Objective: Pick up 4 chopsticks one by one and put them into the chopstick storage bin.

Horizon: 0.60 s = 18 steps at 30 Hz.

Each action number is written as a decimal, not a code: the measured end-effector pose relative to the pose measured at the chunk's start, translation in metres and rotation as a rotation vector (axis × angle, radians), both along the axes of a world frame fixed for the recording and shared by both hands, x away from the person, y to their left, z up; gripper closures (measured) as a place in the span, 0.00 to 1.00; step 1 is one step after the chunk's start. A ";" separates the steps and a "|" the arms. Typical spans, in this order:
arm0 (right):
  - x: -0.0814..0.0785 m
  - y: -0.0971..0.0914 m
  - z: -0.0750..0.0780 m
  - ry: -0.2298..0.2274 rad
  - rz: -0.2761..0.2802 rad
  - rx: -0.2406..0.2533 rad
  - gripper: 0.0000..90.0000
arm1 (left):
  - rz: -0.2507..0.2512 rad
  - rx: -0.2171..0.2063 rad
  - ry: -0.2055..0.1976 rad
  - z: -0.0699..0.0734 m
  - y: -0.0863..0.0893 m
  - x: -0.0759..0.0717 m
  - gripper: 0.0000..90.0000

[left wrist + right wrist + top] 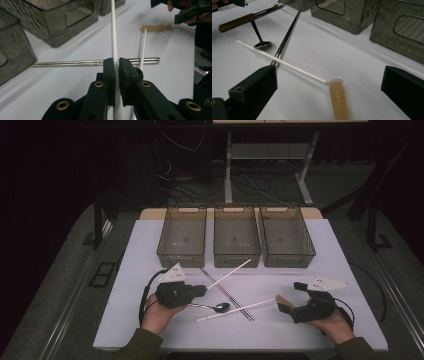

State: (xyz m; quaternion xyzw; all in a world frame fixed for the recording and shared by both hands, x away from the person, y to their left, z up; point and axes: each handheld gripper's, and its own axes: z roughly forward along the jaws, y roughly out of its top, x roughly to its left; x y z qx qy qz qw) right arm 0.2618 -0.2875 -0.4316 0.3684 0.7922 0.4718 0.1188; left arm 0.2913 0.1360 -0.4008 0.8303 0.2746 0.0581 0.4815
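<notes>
White matte surface [150,270]; left tongs [117,75] clamped on thin white chopstick [113,30], right tongs [329,87] apart over translucent amber spoon handle [339,98].

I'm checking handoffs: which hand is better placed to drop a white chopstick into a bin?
Left: the left gripper is shut on a white chopstick near the bins. The right gripper is open, holding nothing.
</notes>
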 end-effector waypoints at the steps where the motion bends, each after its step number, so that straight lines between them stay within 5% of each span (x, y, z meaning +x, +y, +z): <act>1: 0.000 0.000 0.000 0.001 -0.001 0.000 0.01 | 0.008 -0.005 -0.001 0.000 0.002 0.001 0.93; 18: 0.001 -0.002 0.000 -0.001 -0.008 0.003 0.01 | 0.094 -0.017 -0.024 0.008 0.019 0.026 0.93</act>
